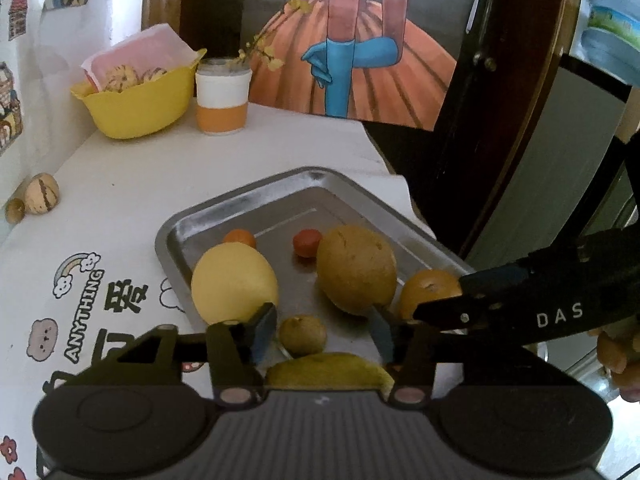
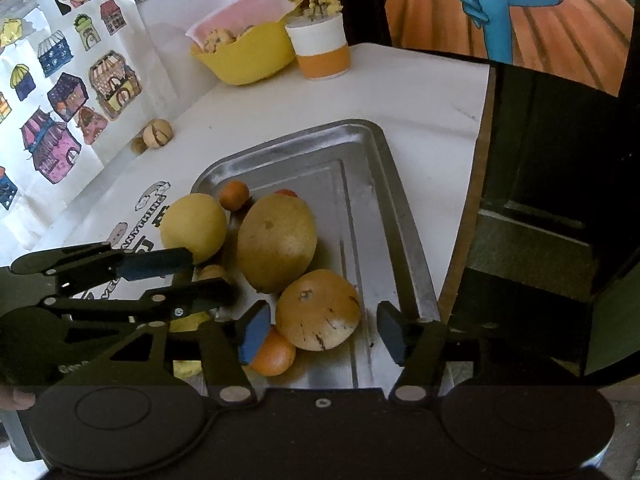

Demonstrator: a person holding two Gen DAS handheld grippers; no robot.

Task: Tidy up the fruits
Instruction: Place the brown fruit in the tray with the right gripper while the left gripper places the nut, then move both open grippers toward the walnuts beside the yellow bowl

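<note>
A metal tray [image 1: 188,224] [image 2: 400,208] holds several fruits. My left gripper [image 1: 322,334] [image 2: 206,274] is open, low over the tray's near edge, with a small brown fruit [image 1: 303,335] [image 2: 212,271] lying loose between its fingers. A yellow-green fruit [image 1: 328,370] lies just below it. Ahead sit a yellow round fruit [image 1: 234,282] [image 2: 193,226], a large brown pear [image 1: 356,270] [image 2: 278,242], a small orange [image 1: 240,237] [image 2: 235,195] and a small red fruit [image 1: 307,243]. My right gripper [image 2: 323,332] [image 1: 440,308] is open astride a tan-orange fruit [image 2: 318,310] [image 1: 430,290]. Another orange [image 2: 274,354] lies under its left pad.
A yellow bowl [image 1: 136,104] [image 2: 248,54] of round baked pieces and a white-and-orange cup [image 1: 222,98] [image 2: 322,50] with flowers stand at the back. Two walnuts [image 1: 42,194] [image 2: 157,133] lie by the left wall. The table edge [image 2: 478,184] drops off right of the tray.
</note>
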